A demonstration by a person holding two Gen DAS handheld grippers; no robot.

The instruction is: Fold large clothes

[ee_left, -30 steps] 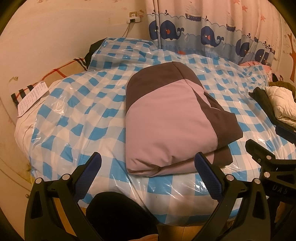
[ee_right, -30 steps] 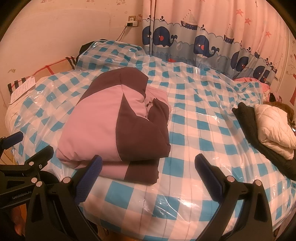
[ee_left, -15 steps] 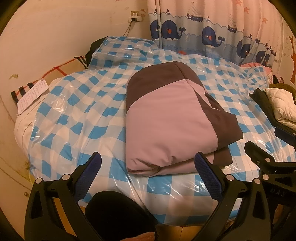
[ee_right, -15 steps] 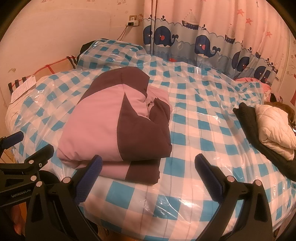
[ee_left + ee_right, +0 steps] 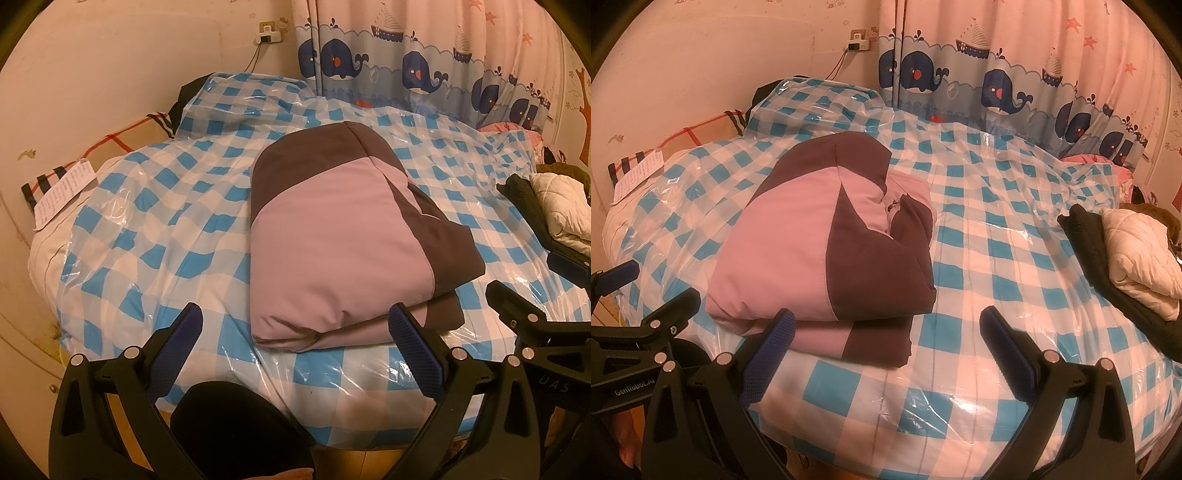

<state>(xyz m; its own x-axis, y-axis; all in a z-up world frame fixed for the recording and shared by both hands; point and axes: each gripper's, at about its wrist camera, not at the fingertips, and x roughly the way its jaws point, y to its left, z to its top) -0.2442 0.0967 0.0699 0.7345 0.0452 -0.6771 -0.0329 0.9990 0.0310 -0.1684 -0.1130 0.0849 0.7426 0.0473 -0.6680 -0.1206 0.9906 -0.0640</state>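
Note:
A pink and dark brown padded jacket (image 5: 332, 243) lies folded into a thick bundle in the middle of the bed; it also shows in the right wrist view (image 5: 827, 251). My left gripper (image 5: 295, 325) is open and empty, held back at the bed's near edge, just short of the bundle. My right gripper (image 5: 886, 328) is open and empty, also at the near edge, to the right of the bundle's front corner. Each gripper shows in the other's view, the right one in the left wrist view (image 5: 524, 314), the left one in the right wrist view (image 5: 653, 317).
The bed (image 5: 979, 288) has a blue and white checked cover under clear plastic. A dark coat (image 5: 1108, 273) with a cream quilted jacket (image 5: 1137, 251) on it lies at the right edge. A whale-print curtain (image 5: 997, 85) hangs behind. A paper sheet (image 5: 62, 192) lies at far left.
Both views have shifted slightly; the grippers have drifted a little back and down from the bed. The jacket has not moved.

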